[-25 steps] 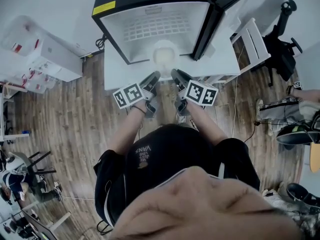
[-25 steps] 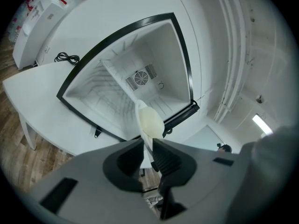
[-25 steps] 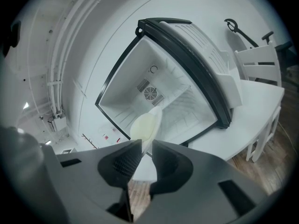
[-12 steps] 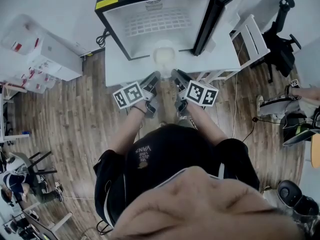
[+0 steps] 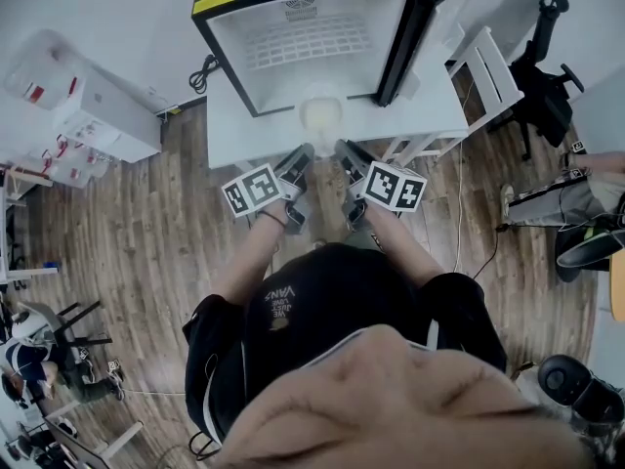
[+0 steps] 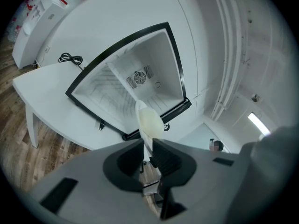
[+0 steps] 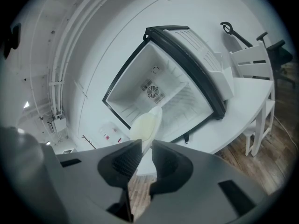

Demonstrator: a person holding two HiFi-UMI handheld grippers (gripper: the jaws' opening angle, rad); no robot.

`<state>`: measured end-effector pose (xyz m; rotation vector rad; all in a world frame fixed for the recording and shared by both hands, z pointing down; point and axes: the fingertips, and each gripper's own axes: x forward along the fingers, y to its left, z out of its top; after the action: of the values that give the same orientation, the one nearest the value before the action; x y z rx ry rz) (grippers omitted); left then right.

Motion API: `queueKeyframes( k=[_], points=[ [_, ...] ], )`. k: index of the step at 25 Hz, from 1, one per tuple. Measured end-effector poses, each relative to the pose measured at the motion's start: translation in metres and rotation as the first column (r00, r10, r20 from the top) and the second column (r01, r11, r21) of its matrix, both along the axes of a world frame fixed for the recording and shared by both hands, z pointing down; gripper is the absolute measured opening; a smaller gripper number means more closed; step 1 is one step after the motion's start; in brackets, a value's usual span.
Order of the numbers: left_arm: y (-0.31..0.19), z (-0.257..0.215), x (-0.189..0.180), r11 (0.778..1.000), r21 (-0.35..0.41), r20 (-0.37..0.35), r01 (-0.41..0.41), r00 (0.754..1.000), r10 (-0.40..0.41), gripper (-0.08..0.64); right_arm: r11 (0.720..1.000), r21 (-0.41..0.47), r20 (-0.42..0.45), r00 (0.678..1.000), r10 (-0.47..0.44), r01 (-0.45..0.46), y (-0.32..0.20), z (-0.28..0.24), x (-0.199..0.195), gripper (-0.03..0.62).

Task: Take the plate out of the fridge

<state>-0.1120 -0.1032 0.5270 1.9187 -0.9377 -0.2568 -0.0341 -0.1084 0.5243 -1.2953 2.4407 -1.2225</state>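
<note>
A pale cream plate (image 5: pixel 320 115) hangs at the mouth of the open black mini fridge (image 5: pixel 303 37), over the white table (image 5: pixel 234 140). My left gripper (image 5: pixel 298 159) is shut on the plate's near-left rim. My right gripper (image 5: pixel 344 154) is shut on its near-right rim. In the left gripper view the plate (image 6: pixel 148 120) stands edge-on above the left gripper (image 6: pixel 148 150), with the fridge's empty white inside (image 6: pixel 126 83) behind. The right gripper view shows the plate (image 7: pixel 145 125) rising from the right gripper (image 7: pixel 146 152) before the fridge (image 7: pixel 159 87).
The fridge door (image 5: pixel 430 18) stands open to the right. A white chair (image 5: pixel 493 76) and a black office chair (image 5: pixel 547 66) are at the right. White storage boxes (image 5: pixel 88 106) stand at the left on the wooden floor. Another person's legs (image 5: pixel 566 203) show at the right edge.
The plate has come slightly toward me, away from the fridge opening, still held by both grippers. The legs at the right edge have shifted.
</note>
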Motion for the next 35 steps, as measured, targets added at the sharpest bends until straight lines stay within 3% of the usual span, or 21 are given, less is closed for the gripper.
queueKeyframes(
  k=[35],
  points=[
    [0.014, 0.008, -0.009, 1.0, 0.008, -0.009, 0.016, 1.0, -0.016, 0.055, 0.999, 0.012, -0.016, 0.999, -0.03, 0.03, 0.011, 0.007, -0.01, 0.077]
  ],
)
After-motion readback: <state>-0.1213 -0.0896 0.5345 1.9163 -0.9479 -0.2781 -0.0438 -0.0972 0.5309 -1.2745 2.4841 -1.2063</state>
